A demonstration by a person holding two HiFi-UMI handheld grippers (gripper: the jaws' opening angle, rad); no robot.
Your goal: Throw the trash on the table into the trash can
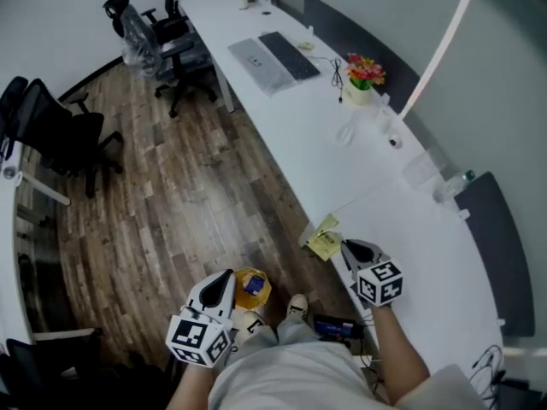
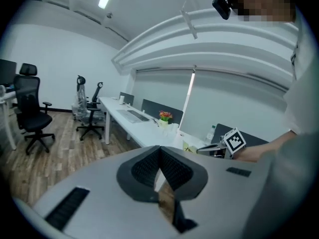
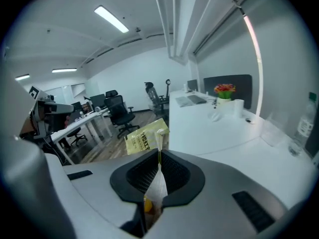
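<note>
Yellow snack wrapper (image 3: 145,138) with dark printed characters — too small to read — was pinched between the closed jaws of the right gripper (image 3: 158,156), at the edge of the white table (image 1: 410,229). The left gripper (image 2: 160,153) was empty, jaws together, near the yellow-lined trash can (image 1: 253,289) on the wood floor (image 1: 171,212).

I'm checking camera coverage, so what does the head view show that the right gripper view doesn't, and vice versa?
Only the head view clearly shows the trash can on the floor, the left gripper beside it and the person's shoe. Only the right gripper view shows the right gripper with its fingers shut on the yellow packet at its edge, plus the ceiling lights. Both show the packet, the white desk and the flowers.
</note>
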